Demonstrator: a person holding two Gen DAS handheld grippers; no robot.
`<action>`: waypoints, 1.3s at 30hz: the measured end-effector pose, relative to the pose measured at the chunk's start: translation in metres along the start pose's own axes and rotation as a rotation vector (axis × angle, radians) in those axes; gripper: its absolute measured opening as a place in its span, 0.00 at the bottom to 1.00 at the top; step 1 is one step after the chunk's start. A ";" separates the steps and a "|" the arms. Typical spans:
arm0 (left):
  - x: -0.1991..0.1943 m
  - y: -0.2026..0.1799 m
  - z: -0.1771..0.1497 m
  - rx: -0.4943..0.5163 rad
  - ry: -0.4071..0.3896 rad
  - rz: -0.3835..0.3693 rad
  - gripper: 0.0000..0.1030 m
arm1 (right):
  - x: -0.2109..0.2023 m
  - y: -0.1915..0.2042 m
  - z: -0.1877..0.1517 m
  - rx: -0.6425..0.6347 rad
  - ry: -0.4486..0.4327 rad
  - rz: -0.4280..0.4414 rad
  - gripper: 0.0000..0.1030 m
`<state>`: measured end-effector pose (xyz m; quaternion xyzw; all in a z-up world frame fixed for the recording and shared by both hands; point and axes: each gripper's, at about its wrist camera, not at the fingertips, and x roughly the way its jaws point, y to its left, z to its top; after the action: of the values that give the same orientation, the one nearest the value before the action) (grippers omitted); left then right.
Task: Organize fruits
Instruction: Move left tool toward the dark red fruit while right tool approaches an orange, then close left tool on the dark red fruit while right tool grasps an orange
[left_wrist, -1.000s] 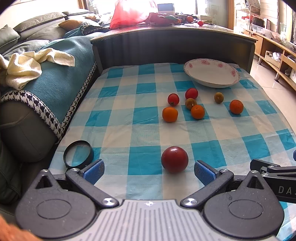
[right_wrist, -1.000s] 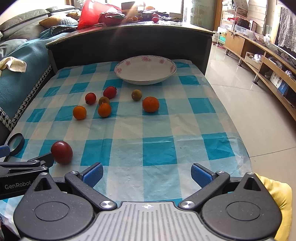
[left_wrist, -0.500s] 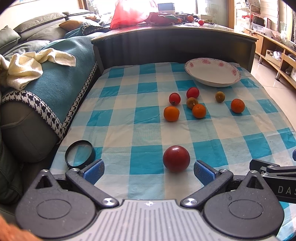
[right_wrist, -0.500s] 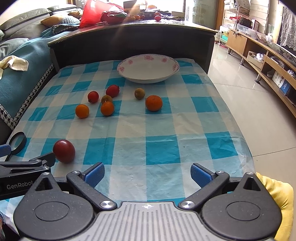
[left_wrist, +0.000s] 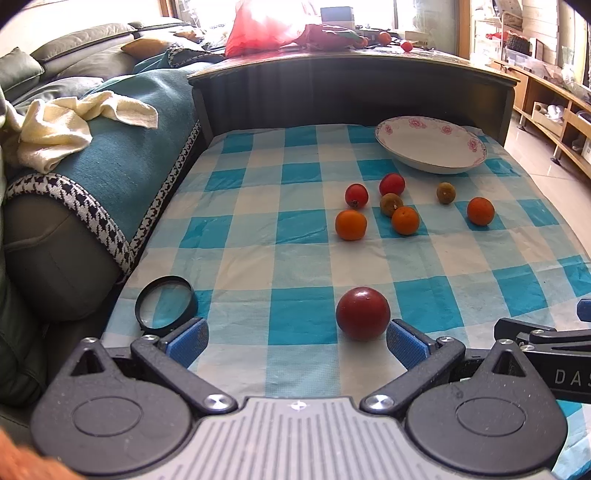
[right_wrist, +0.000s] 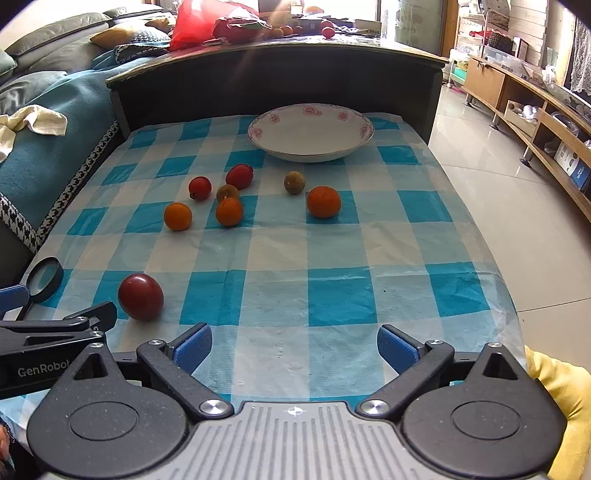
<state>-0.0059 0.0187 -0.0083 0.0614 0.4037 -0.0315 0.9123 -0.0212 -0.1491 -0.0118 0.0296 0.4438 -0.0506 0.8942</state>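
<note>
A large dark red fruit (left_wrist: 362, 313) lies on the blue checked cloth (left_wrist: 295, 254), just ahead of my open left gripper (left_wrist: 295, 341), close to its right finger; it also shows in the right wrist view (right_wrist: 140, 296). Further back lie several small fruits: oranges (left_wrist: 351, 224) (right_wrist: 323, 201), red ones (left_wrist: 392, 184) and brownish ones (left_wrist: 446, 192). A white flowered bowl (left_wrist: 432, 147) (right_wrist: 310, 131) stands empty at the back right. My right gripper (right_wrist: 293, 347) is open and empty over the cloth's near edge.
A magnifying glass (left_wrist: 165, 302) lies at the cloth's near left corner. A teal-covered sofa (left_wrist: 110, 147) with a cream towel (left_wrist: 66, 125) borders the left side. A dark raised ledge (left_wrist: 351, 85) closes the back. Tiled floor (right_wrist: 517, 206) lies to the right.
Both grippers have moved slightly forward over the cloth; the dark red fruit sits a little closer to the left gripper's fingers. Both stay open.
</note>
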 end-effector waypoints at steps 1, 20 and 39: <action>0.000 0.002 0.000 -0.002 0.001 -0.002 1.00 | 0.000 0.001 0.000 -0.003 0.001 0.003 0.88; 0.024 -0.013 0.010 0.016 0.028 -0.106 0.97 | 0.006 -0.014 0.007 0.023 0.025 0.010 0.87; 0.058 -0.027 0.010 0.041 0.093 -0.185 0.49 | 0.016 -0.033 0.022 0.073 0.052 0.039 0.69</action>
<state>0.0379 -0.0102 -0.0468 0.0439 0.4489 -0.1208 0.8843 0.0018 -0.1847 -0.0120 0.0721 0.4640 -0.0483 0.8816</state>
